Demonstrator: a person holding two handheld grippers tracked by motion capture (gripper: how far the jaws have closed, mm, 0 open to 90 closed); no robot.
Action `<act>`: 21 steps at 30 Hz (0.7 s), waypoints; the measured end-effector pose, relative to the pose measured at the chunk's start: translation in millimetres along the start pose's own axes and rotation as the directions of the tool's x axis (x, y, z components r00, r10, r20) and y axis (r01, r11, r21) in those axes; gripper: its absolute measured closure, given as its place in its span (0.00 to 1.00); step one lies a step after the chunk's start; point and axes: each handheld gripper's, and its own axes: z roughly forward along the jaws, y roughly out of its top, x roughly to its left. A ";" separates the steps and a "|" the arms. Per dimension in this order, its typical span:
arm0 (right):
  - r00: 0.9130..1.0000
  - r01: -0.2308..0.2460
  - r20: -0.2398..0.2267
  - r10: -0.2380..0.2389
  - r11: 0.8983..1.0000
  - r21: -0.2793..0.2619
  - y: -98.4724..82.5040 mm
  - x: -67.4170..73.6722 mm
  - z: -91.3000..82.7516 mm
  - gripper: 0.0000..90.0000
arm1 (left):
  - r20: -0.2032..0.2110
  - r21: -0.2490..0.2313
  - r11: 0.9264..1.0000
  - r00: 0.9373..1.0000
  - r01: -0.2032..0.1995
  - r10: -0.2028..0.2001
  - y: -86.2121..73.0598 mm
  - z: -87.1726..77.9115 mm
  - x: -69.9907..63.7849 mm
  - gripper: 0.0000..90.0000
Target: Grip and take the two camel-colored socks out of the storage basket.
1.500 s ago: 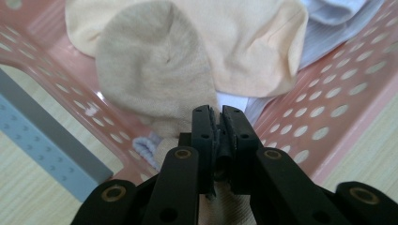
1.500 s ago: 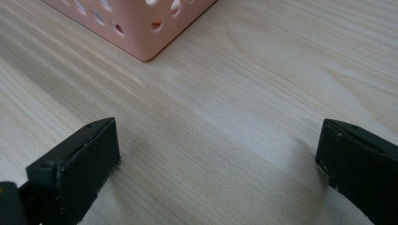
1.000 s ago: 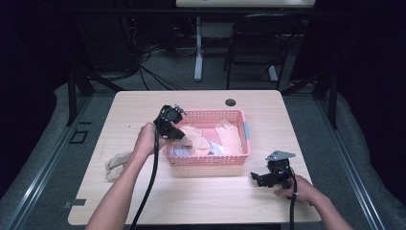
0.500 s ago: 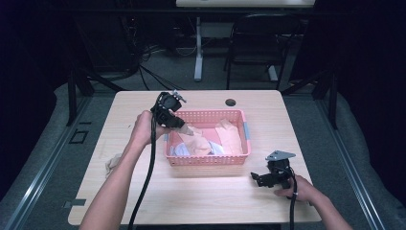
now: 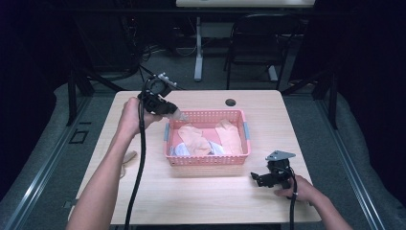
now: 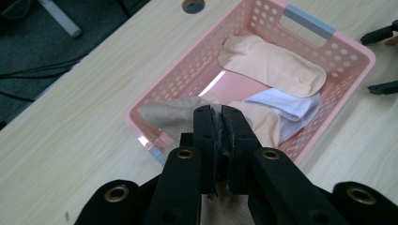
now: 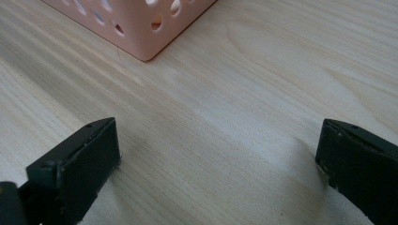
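Tongs [image 5: 176, 114] in the left hand, clamped on a tan sock [image 6: 174, 114], have lifted it over the pink basket's [image 5: 207, 160] far-left corner, likely for dropping in, while the right tongs [image 5: 258, 179] rest apart on the worktop [image 5: 201, 201].

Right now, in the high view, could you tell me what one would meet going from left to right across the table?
Beige sock lying on the table → left gripper, shut on a tan sock → pink basket holding socks → right gripper, open, resting on the table.

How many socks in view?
5: tan sock in the left gripper; two peach socks and a white sock in the basket; a beige sock on the table. More may be buried.
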 end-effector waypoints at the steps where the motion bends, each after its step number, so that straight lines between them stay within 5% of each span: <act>1: 1.000 0.000 0.002 0.000 1.000 0.004 0.0 0.0 -0.2 0.00 | -0.001 -0.001 1.000 1.000 0.003 -0.003 -1.7 -3.6 2.5 0.94; 9: 1.000 0.000 -0.001 0.000 1.000 0.000 0.0 0.0 0.0 0.00 | -0.043 -0.017 0.998 0.997 0.061 -0.061 -23.9 -27.9 25.4 0.94; 21: 1.000 -0.001 -0.005 0.000 1.000 -0.009 0.8 0.0 1.6 0.00 | -0.118 -0.010 0.983 0.976 0.183 -0.183 -89.7 -54.2 60.8 0.94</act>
